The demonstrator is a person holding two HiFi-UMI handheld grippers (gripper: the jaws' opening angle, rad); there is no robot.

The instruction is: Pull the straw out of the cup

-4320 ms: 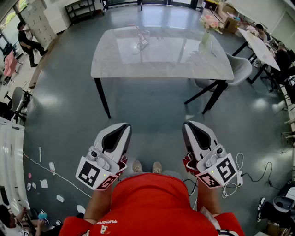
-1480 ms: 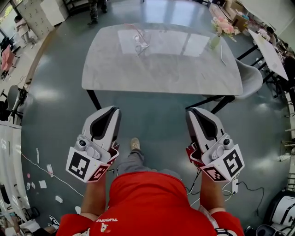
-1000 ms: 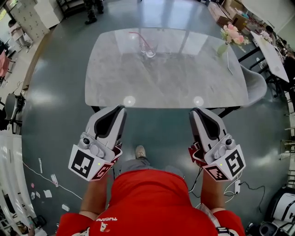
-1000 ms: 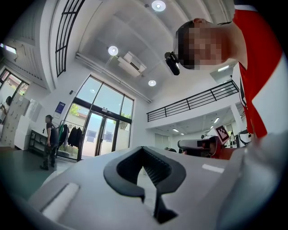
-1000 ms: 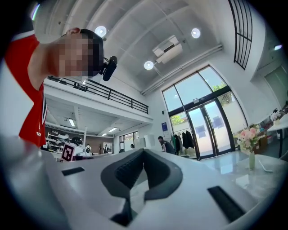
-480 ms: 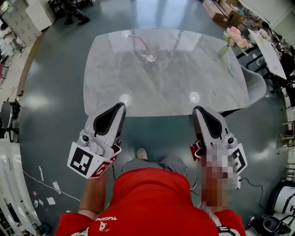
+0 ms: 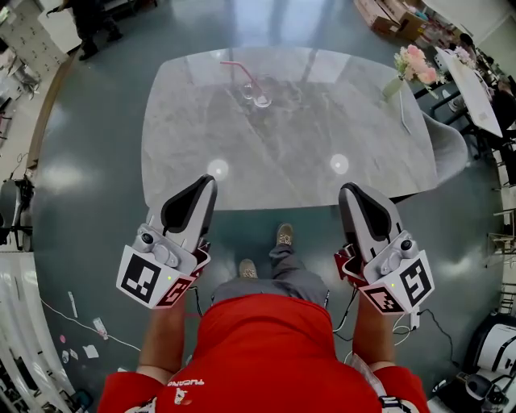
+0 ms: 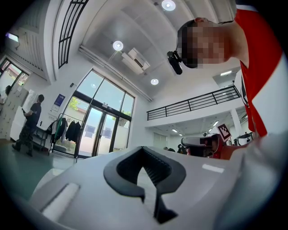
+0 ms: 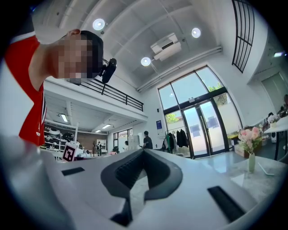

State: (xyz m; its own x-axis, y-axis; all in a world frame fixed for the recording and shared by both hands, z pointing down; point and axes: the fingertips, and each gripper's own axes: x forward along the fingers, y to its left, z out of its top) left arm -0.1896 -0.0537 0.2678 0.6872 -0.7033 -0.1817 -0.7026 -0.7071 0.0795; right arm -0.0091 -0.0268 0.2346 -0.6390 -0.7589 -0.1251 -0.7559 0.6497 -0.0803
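Note:
A clear glass cup (image 7: 260,98) stands on the far part of the grey marble table (image 7: 282,153), with a pink bent straw (image 7: 236,68) leaning out of it to the left. My left gripper (image 7: 208,180) is shut and empty, its tip over the table's near edge. My right gripper (image 7: 349,189) is shut and empty too, level with it on the right. Both are far short of the cup. In the left gripper view the left gripper (image 8: 143,148) points slightly upward at the hall. The right gripper (image 9: 144,150) does the same in its own view.
A vase of pink flowers (image 7: 409,66) stands at the table's far right corner, also the vase (image 9: 250,140) in the right gripper view. A grey chair (image 7: 448,139) sits at the table's right side. A person (image 7: 85,22) walks at the far left. Cables lie on the floor.
I have walked up to the table: its near edge has come from well ahead of the grippers to under their tips. One foot has stepped forward. Both grippers stayed shut.

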